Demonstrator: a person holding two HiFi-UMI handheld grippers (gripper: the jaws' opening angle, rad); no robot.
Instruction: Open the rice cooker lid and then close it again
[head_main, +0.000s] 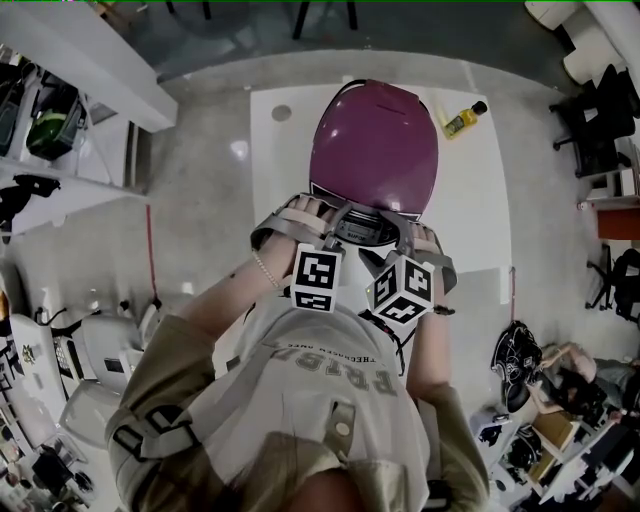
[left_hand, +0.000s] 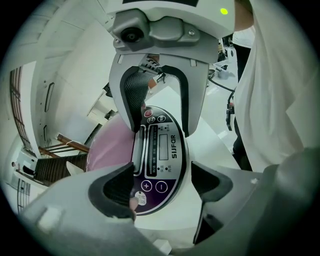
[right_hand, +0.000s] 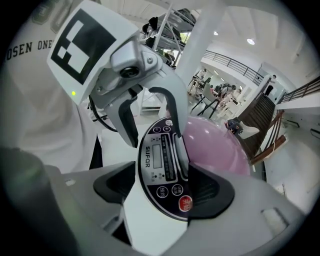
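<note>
White table (head_main: 480, 200) with the rice cooker (head_main: 372, 226) on it, purple lid (head_main: 374, 145) down. Left gripper (left_hand: 162, 176) and right gripper (right_hand: 162, 182) are both spread, straddling the front control panel (left_hand: 161, 150) without squeezing anything. Small yellow bottle (head_main: 465, 119) behind.

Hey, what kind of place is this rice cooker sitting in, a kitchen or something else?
Probably a lab or open office, not a kitchen: the rice cooker stands on a white table, an office chair is nearby, and a railed upper floor overlooks the hall.
</note>
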